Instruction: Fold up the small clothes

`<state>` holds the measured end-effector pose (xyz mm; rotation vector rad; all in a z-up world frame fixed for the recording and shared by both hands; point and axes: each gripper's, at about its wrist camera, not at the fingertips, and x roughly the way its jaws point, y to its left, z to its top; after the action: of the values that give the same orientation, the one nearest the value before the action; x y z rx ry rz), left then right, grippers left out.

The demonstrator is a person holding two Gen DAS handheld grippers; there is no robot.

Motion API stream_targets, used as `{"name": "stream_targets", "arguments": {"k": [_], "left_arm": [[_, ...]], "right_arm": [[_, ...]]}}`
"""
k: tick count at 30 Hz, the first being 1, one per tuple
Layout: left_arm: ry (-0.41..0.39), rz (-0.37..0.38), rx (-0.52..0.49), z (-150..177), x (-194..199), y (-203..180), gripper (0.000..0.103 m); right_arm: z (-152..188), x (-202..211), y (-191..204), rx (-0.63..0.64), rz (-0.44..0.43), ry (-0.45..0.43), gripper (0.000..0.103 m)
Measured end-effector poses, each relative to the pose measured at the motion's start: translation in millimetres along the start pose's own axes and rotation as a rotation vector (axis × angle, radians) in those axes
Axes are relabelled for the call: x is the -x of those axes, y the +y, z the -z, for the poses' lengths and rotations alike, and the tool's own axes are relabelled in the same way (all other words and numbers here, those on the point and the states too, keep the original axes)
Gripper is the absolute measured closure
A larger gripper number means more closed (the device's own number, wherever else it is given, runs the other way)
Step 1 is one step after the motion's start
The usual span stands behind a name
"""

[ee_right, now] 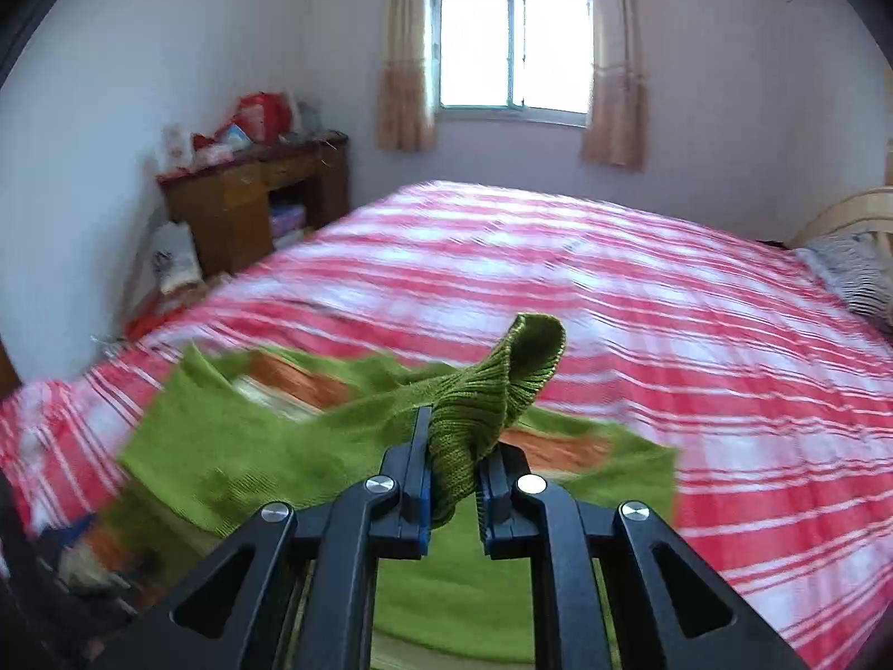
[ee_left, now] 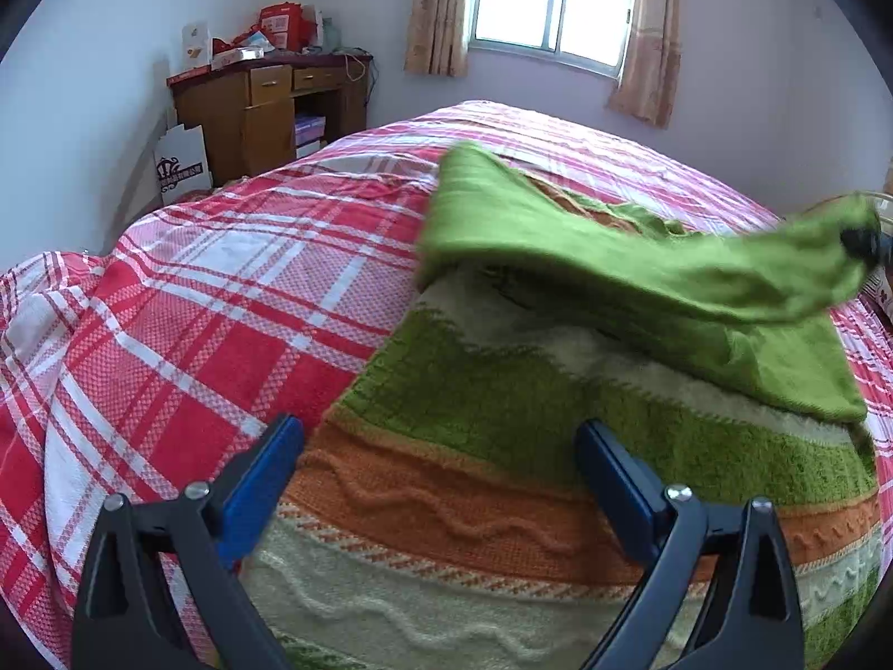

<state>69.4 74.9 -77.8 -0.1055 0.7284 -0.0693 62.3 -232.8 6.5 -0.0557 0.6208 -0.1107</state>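
Observation:
A small knitted sweater [ee_left: 474, 446] with green, orange and cream stripes lies on the red plaid bed [ee_left: 223, 301]. My left gripper [ee_left: 441, 446] is open just above its lower body, blue pads wide apart, nothing between them. One green sleeve [ee_left: 670, 273] is lifted off the sweater toward the right, where my right gripper [ee_left: 862, 243] holds its end. In the right wrist view my right gripper [ee_right: 455, 460] is shut on the ribbed green cuff [ee_right: 502, 379], which sticks up above the jaws; the sweater [ee_right: 251, 446] lies blurred below.
A wooden desk [ee_left: 268, 106] piled with red boxes stands at the far left wall, a white paper bag [ee_left: 181, 164] beside it. A curtained window [ee_left: 552, 0] is behind the bed. A striped pillow [ee_right: 854, 273] and wooden headboard [ee_right: 837, 212] are at the right.

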Motion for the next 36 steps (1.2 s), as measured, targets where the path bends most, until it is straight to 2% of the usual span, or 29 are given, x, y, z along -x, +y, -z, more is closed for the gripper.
{"name": "stream_targets", "arguments": {"k": [4,5,6,8,11,12,14,15,16,20,22,24,26,29,31,33,36], "left_arm": [[0.004,-0.015,-0.009,1,0,-3,0.003],[0.005,-0.021,-0.013,0,0,-5,0.003],[0.007,-0.025,-0.017,1,-1,-4,0.003],[0.011,-0.025,-0.017,0,-1,-4,0.002],[0.012,-0.023,-0.018,0,-1,-4,0.002],[0.012,-0.025,-0.021,-1,-2,-4,0.002],[0.011,-0.031,-0.026,0,-2,-5,0.001],[0.011,-0.036,-0.03,0,-2,-6,0.0],[0.012,-0.043,-0.035,0,-2,-7,0.0],[0.015,-0.056,-0.044,0,-4,-9,0.0],[0.015,-0.056,-0.045,1,-4,-9,0.0],[0.018,-0.06,-0.049,1,-4,-10,0.0],[0.017,-0.063,-0.051,1,-3,-10,0.0],[0.018,-0.061,-0.05,1,-3,-10,0.0],[0.019,-0.057,-0.05,2,-3,-11,0.0],[0.024,-0.059,-0.054,3,-1,-10,0.0],[0.039,-0.054,-0.081,8,8,-10,0.0]], "right_arm": [[41,-19,-30,0.022,0.083,0.104,0.09],[51,-25,-34,0.012,0.081,0.134,0.086],[59,-32,-37,-0.001,0.08,0.17,0.076],[80,-44,-45,-0.031,0.093,0.259,0.066],[83,-22,-62,-0.135,0.079,0.211,0.052],[82,-14,-65,-0.17,0.104,0.189,0.052],[80,14,-77,-0.266,0.195,0.087,0.052],[79,27,-79,-0.296,0.194,0.03,0.052],[77,31,-76,-0.288,0.16,0.015,0.052],[74,11,-49,-0.188,0.062,0.079,0.052],[81,-11,-36,-0.162,0.034,0.166,0.052],[92,-30,-31,-0.163,0.055,0.252,0.05],[91,-25,-25,-0.137,0.074,0.244,0.05],[91,0,-28,-0.17,0.049,0.257,0.05],[94,38,-30,-0.182,0.004,0.195,0.05],[103,73,-33,-0.161,0.007,0.144,0.044],[122,119,-41,-0.16,0.012,0.11,0.042]]}}
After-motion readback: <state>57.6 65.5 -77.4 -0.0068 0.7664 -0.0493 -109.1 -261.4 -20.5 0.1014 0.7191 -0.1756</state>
